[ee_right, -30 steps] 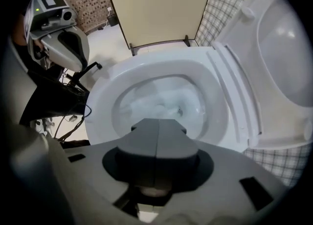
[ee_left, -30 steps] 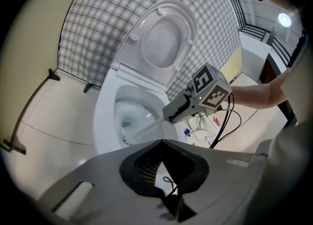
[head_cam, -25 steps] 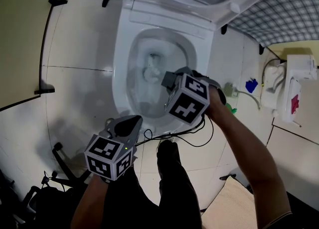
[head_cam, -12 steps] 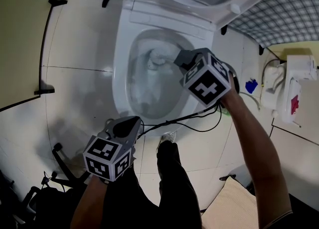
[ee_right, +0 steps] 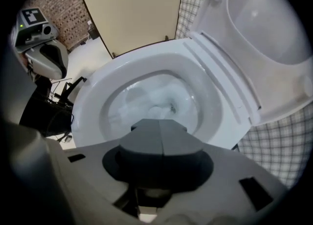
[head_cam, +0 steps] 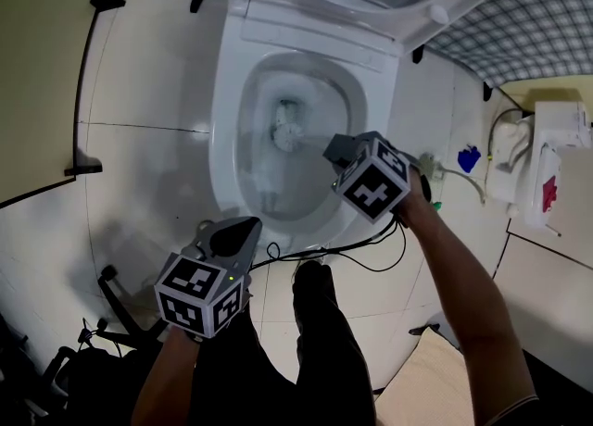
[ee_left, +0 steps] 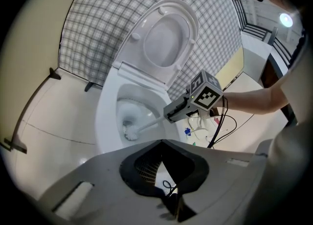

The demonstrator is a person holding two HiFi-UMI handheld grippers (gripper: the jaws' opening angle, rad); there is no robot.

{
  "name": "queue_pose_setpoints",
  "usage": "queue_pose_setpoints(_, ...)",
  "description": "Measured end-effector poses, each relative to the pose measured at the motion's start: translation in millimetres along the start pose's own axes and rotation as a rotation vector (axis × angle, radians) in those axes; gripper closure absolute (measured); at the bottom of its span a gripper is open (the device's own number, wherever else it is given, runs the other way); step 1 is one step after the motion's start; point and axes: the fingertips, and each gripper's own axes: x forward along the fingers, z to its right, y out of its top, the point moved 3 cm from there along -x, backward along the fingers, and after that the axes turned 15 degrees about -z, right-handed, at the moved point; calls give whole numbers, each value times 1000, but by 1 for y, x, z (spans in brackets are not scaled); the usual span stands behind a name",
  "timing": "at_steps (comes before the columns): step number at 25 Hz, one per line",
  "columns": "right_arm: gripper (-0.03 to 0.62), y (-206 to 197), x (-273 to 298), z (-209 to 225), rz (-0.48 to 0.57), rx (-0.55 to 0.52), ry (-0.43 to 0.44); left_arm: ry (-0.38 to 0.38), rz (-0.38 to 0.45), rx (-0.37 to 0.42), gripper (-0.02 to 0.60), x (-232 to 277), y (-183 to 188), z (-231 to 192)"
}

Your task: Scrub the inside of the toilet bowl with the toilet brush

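A bathroom: white toilet (head_cam: 225, 142), pale floor tiles (head_cam: 148, 72), checked wall (ee_left: 98, 23).

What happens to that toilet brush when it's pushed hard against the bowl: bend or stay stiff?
The brush has a long, thin handle, so it probably flexes slightly. Its bristle head likely squashes against the bowl. The right claw grips only the handle's far end, so it may twist or slip.

Toilet brush (head_cam: 289, 135) nearer bowl (head_cam: 225, 137) front
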Motion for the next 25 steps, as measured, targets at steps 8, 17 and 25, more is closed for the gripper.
queue_pose_setpoints(8, 428, -6, -18, -22, 121, 192, 196, -14, 1, 0, 574, 6, 2, 6)
queue_pose_setpoints(17, 428, -12, -33, -30, 292, 358, 300, -15, -8, 18, 574, 10, 4, 17)
queue_pose_setpoints(25, 430, 24, -57, 23, 465, 451, 170, -10, -25, 30, 574, 16, 5, 23)
